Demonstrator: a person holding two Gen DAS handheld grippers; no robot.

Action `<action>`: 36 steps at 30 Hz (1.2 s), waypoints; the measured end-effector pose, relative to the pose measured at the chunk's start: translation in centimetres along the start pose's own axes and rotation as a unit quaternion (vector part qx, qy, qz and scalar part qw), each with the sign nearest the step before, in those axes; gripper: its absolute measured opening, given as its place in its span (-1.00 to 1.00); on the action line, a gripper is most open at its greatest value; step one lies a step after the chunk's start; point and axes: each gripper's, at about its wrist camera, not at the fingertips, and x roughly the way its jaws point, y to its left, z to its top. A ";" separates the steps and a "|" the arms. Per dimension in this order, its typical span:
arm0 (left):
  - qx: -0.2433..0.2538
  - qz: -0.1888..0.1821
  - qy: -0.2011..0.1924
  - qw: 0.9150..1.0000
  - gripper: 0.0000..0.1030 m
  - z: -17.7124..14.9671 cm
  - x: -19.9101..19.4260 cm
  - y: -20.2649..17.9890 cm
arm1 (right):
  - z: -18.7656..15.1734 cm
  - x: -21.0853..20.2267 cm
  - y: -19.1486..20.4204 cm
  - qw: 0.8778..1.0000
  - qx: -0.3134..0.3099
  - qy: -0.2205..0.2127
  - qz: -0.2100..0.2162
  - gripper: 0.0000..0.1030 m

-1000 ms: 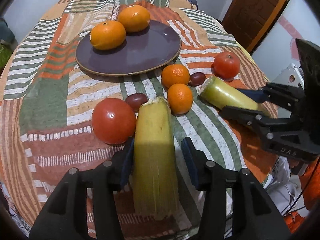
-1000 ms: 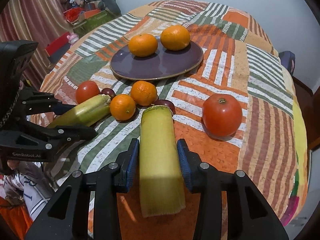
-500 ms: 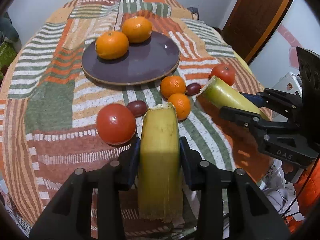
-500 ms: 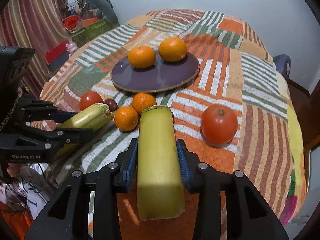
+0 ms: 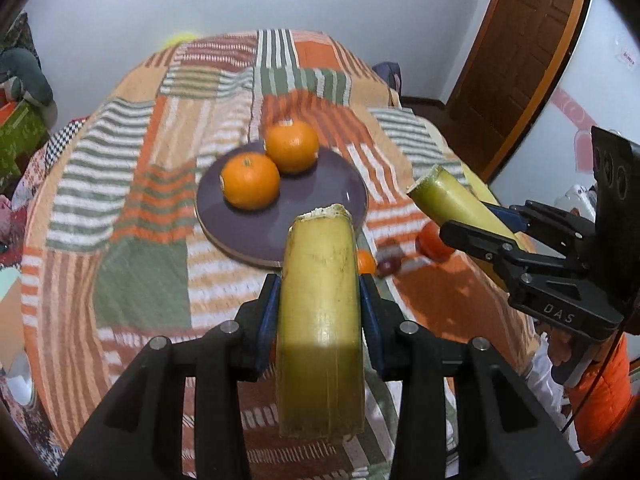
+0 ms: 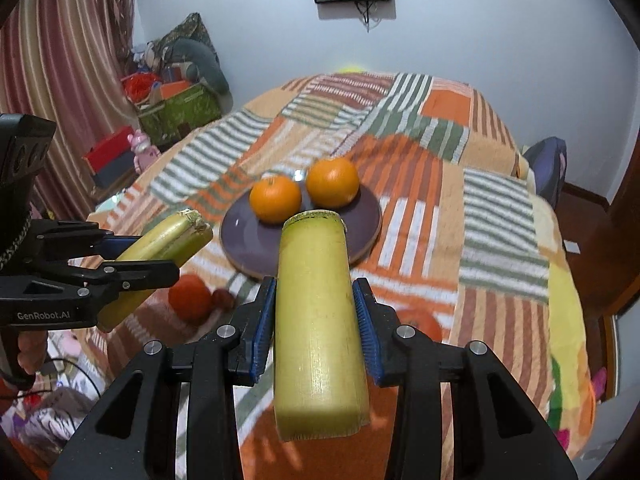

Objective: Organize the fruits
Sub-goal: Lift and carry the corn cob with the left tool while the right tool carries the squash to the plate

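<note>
My left gripper [image 5: 319,312] is shut on a yellow-green cane piece [image 5: 320,300] and holds it above the table. My right gripper [image 6: 314,312] is shut on a second cane piece [image 6: 316,320], also lifted. Each gripper shows in the other's view: the right one [image 5: 476,220] with its cane piece [image 5: 452,196], the left one [image 6: 132,256] with its piece [image 6: 168,240]. A purple plate [image 5: 312,236] holds two oranges [image 5: 250,180] [image 5: 292,145]. The plate [image 6: 240,236] with the oranges [image 6: 275,198] shows ahead in the right wrist view.
On the patchwork tablecloth [image 5: 140,272] lie a tomato [image 5: 432,240], a dark plum [image 5: 388,264] and a small orange [image 5: 366,262], partly hidden. In the right wrist view a tomato [image 6: 189,298], a plum [image 6: 222,298] and another tomato [image 6: 420,322] lie below. A door [image 5: 520,52] stands at right.
Both grippers closed on their cane pieces and lifted them off the table. The views rose and tilted up, so the plate now sits farther ahead and the loose fruit lies below.
</note>
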 end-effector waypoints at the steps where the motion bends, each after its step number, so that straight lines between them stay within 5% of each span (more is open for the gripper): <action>1: 0.002 0.002 -0.004 1.000 -0.25 0.5 0.0 0.1 | 0.3 0.1 0.0 1.000 0.000 -0.003 -0.001 -0.32; 16: 0.030 -0.009 0.006 1.000 -0.25 4.8 3.9 1.1 | 3.7 3.4 -0.7 0.999 0.024 0.006 -0.020 -0.32; 36: 0.052 -0.026 0.068 0.996 -0.26 6.7 11.5 3.2 | 5.3 11.1 -2.3 0.992 0.055 0.092 -0.064 -0.32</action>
